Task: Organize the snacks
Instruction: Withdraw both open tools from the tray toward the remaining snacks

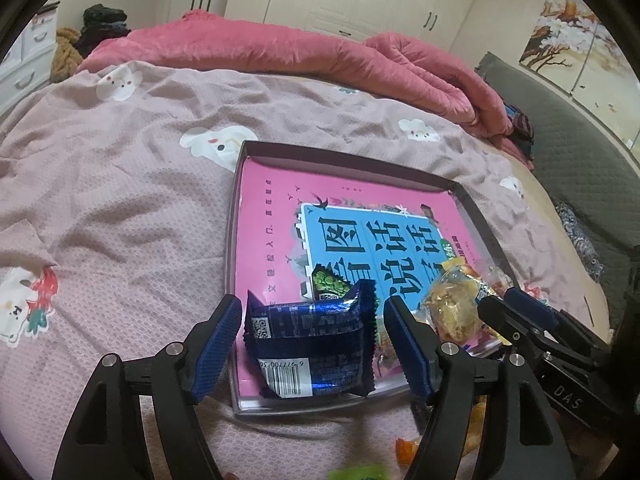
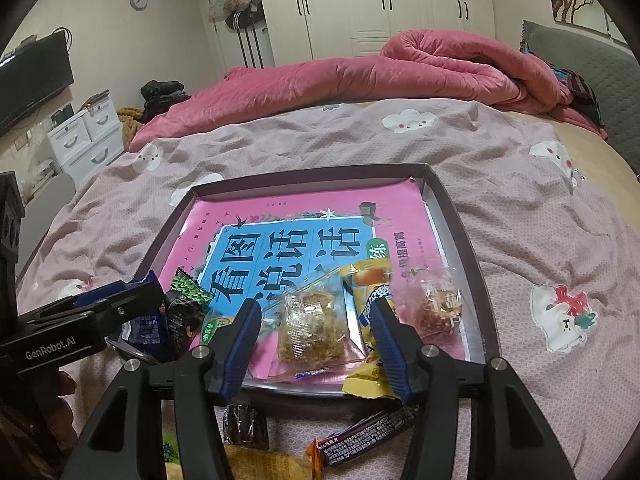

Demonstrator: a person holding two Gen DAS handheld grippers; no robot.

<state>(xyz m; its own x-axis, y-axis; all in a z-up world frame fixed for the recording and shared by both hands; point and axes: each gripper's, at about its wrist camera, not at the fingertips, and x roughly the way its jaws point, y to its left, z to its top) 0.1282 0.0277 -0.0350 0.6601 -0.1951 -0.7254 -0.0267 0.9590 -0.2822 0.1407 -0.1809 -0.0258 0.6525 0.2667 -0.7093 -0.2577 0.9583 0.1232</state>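
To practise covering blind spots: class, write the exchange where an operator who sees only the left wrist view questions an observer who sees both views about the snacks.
Operator: Is the right tool gripping anything?
Observer: No, the right tool stands open around a clear packet of crumbly cake.
Operator: Any snacks outside the tray?
Observer: Yes, a dark bar and a brown wrapped piece lie on the bedspread, just short of the tray.
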